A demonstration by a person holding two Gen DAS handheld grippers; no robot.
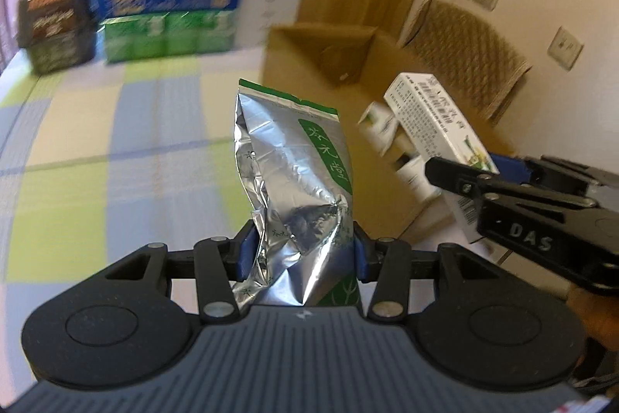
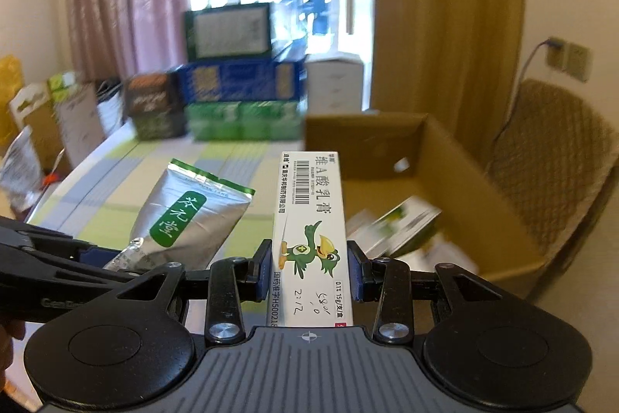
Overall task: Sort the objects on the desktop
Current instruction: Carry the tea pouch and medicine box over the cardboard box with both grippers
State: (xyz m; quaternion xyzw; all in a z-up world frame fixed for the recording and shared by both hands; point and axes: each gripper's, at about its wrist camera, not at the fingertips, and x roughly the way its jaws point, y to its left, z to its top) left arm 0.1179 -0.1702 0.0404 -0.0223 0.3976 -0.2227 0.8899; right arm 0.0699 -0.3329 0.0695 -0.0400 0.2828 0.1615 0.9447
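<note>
My left gripper (image 1: 303,254) is shut on a crinkled silver foil pouch (image 1: 298,165) with a green label, held upright above the checked tablecloth. That pouch (image 2: 185,215) also shows at the left of the right wrist view, in the left gripper (image 2: 96,256). My right gripper (image 2: 309,271) is shut on a long white ointment box (image 2: 309,219) printed with a green cartoon bird. In the left wrist view this box (image 1: 437,126) hangs over the open cardboard carton (image 1: 329,49), held by the right gripper (image 1: 472,177).
The carton (image 2: 464,180) stands at the table's right edge and holds several white and green packs (image 2: 394,223). Stacked green, blue and brown boxes (image 1: 166,10) line the far end of the table (image 1: 116,142). A wicker chair (image 2: 553,161) stands beyond the carton.
</note>
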